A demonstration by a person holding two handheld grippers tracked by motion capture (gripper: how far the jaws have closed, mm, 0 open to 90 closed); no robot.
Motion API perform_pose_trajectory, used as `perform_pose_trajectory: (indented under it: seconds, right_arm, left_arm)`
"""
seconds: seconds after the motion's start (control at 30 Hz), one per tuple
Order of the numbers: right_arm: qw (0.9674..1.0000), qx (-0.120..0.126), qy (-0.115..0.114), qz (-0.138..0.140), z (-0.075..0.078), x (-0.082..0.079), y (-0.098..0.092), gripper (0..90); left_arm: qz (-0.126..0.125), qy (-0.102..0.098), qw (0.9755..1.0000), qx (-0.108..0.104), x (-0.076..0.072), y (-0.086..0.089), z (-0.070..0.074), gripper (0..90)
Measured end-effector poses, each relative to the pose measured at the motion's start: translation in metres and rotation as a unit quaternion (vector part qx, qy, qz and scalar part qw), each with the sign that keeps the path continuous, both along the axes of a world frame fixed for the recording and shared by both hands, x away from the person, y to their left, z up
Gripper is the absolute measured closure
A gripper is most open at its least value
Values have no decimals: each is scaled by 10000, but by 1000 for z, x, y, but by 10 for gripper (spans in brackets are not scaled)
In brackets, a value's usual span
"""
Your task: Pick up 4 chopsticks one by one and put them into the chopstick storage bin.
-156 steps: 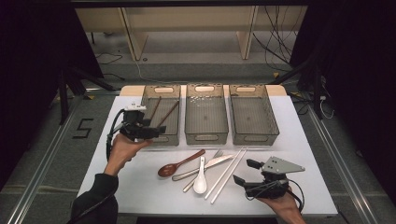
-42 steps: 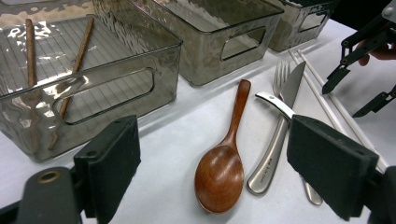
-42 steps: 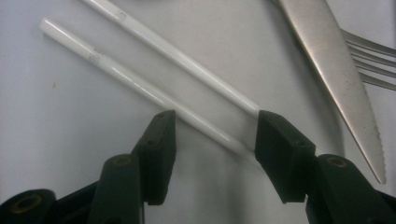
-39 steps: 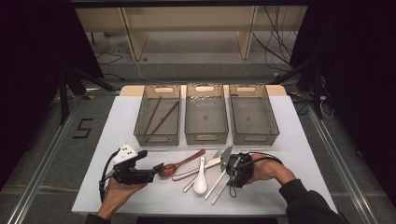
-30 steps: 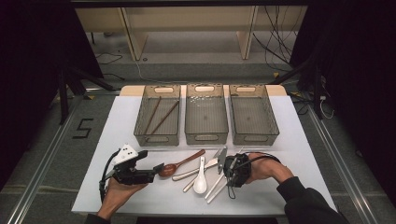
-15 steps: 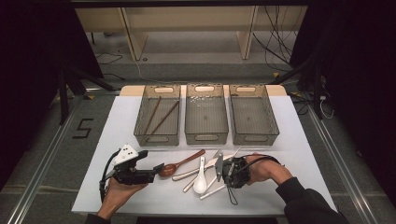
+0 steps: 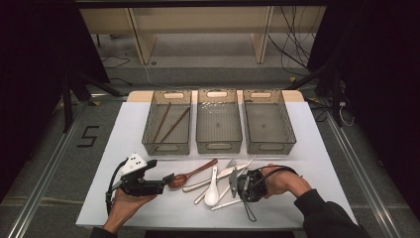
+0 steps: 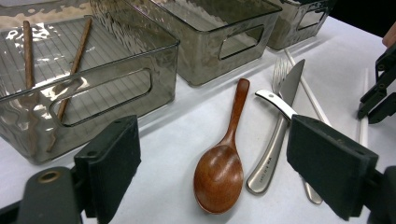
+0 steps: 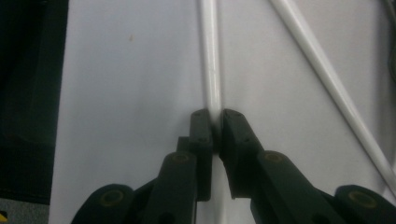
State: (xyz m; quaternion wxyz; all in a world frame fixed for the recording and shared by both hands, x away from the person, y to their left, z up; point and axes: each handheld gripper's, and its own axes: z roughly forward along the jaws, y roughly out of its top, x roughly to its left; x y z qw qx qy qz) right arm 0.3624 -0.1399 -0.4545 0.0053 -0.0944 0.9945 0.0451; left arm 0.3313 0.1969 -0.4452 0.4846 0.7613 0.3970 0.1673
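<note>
Lower centre: your right tool (image 9: pixel 215 128) has just closed, pinching a slender, glossy white chopstick (image 9: pixel 210 60); your left tool (image 8: pixel 212 170), spread wide, frames a rounded wooden spoon (image 8: pixel 222 170).

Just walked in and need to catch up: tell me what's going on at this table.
A person is sorting cutlery into three smoked-plastic bins. The right hand-held gripper has just been closing and now pinches a white plastic chopstick on the table. The left hand-held gripper hangs open over a brown wooden spoon. Two brown chopsticks lie in the left bin.
</note>
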Motion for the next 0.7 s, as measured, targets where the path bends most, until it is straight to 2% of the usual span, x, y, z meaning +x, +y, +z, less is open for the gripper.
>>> perform_pose_trajectory:
  seconds: [0.1,0.4,0.7]
  right_arm:
    - [9999,-35,28,115,0,-1,0,846]
    - [9999,-34,106,125,2,-1,-6,849]
    - [9996,151,158,-152,13,-2,-20,849]
  left_arm:
    - [1,-5,10000,-3,0,0,0,171]
    - [20,4,10000,-11,0,1,0,170]
    - [84,0,9999,-58,1,4,0,170]
